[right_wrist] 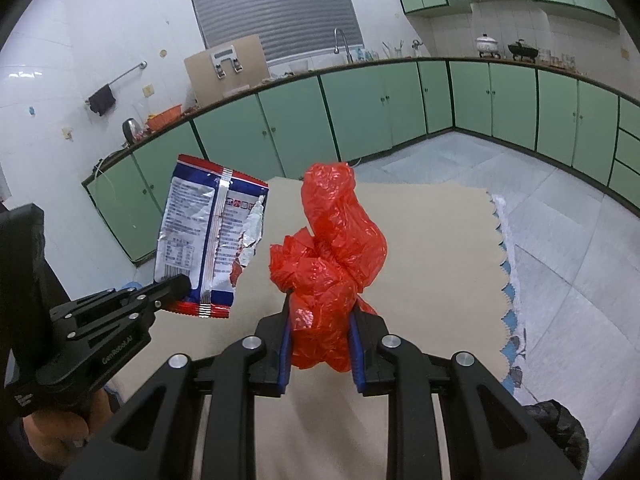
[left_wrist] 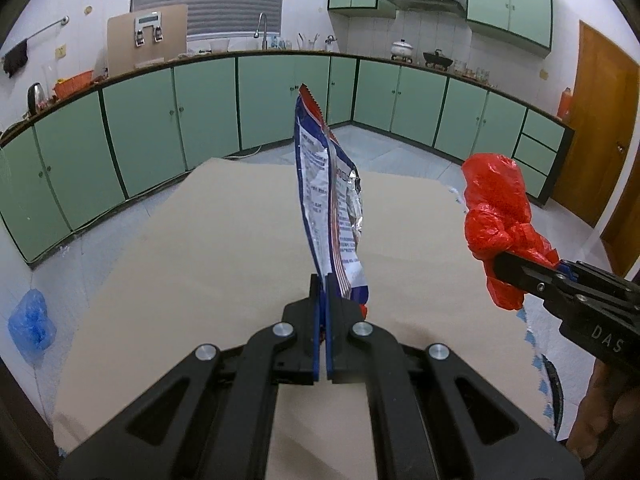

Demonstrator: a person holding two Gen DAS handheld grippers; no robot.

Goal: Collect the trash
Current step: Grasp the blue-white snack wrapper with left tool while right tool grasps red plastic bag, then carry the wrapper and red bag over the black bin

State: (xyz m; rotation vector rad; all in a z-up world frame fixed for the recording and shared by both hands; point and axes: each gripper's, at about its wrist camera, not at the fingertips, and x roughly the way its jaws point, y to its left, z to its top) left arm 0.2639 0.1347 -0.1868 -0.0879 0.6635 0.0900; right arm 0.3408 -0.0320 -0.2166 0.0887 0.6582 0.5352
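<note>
My left gripper is shut on the bottom edge of an empty blue, white and red snack wrapper, which stands upright above the beige table. From the right wrist view the same wrapper and left gripper show at the left. My right gripper is shut on a crumpled red plastic bag, which bulges up between the blue pads. In the left wrist view the red bag and the right gripper hang at the right, level with the wrapper.
A white cloth with blue scalloped trim lies along the table's right edge. A black bag sits low at the right. A blue plastic bag lies on the tiled floor at the left. Green cabinets ring the room.
</note>
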